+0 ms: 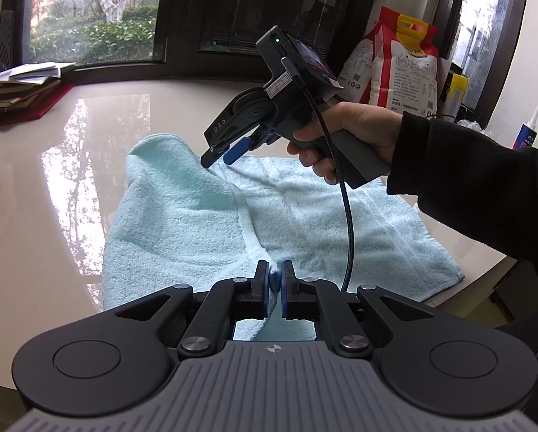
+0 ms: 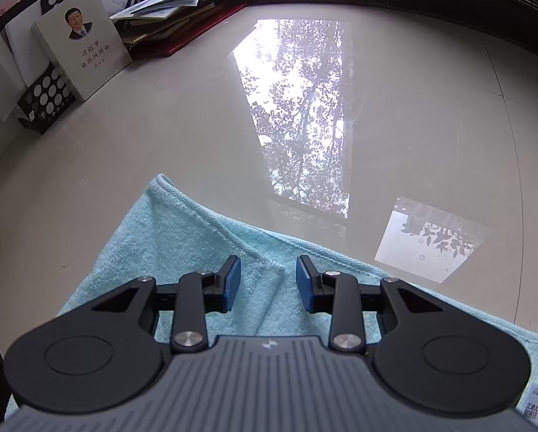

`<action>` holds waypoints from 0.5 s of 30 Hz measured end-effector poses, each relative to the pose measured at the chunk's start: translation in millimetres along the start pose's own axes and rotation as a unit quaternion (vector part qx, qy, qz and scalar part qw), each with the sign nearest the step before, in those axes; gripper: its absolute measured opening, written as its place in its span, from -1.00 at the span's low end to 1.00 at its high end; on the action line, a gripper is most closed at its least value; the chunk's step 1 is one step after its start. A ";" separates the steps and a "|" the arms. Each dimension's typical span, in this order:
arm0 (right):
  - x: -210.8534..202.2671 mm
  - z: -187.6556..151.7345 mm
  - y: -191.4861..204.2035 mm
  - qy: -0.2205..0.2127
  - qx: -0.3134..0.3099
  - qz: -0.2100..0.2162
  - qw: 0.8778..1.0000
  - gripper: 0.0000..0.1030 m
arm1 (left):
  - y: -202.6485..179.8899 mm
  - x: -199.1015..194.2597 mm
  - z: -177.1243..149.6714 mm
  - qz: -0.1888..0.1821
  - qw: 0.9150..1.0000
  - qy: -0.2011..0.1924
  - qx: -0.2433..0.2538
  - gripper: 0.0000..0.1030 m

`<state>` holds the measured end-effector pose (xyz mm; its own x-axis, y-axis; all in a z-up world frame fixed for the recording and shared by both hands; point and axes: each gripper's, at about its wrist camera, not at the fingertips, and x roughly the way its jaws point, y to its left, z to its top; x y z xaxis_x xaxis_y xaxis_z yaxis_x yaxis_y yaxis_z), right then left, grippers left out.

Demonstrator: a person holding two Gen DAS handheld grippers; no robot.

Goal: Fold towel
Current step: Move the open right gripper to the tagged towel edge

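I am looking over a light blue towel (image 1: 197, 223) lying on the glossy desk (image 1: 53, 187), partly folded, with one flap turned over the rest. My left gripper (image 1: 275, 280) is holding its fingers (image 1: 261, 277) together, clamped on a pinch of the towel's hemmed edge at the near side. In the left wrist view my right gripper (image 1: 220, 154) is pointing down at the far corner of the folded flap, one black tip touching or just above the cloth, a hand (image 1: 344, 136) in a dark sleeve gripping its handle. From the right wrist view its fingers (image 2: 233, 282) are standing apart, not pressing anything, with the corner of the flap lying below and between them. Books (image 2: 168, 18) are stacked at the desk's far left edge.
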<state>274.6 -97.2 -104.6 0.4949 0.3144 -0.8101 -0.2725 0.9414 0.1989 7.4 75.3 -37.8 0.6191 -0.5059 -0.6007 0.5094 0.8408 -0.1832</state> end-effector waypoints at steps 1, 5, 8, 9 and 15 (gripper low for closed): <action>1.3 -0.5 2.1 0.002 -0.003 -0.003 1.000 -0.32 | 0.8 0.1 -0.5 0.000 1.000 0.000 -0.001 -0.86; 5.8 -1.0 13.7 0.004 -0.028 -0.024 0.999 -0.31 | 4.0 -0.1 -2.1 -0.001 1.000 -0.001 -0.006 -0.86; 7.8 -1.0 22.1 0.005 -0.049 -0.039 0.998 -0.30 | 5.8 0.0 -2.7 -0.002 1.000 -0.002 -0.010 -0.86; 8.1 -1.2 23.3 0.005 -0.052 -0.041 0.998 -0.35 | 6.3 0.3 -3.0 -0.002 1.000 -0.003 -0.011 -0.86; 7.3 -0.2 24.5 0.000 -0.051 -0.039 0.998 -0.62 | 8.1 4.5 -5.7 -0.002 1.000 -0.001 -0.016 -0.86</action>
<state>271.4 -71.9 -105.7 0.5183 0.2408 -0.8206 -0.3153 0.9457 0.0784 10.9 81.0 -46.4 0.6188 -0.5095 -0.5979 0.4928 0.8445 -0.2096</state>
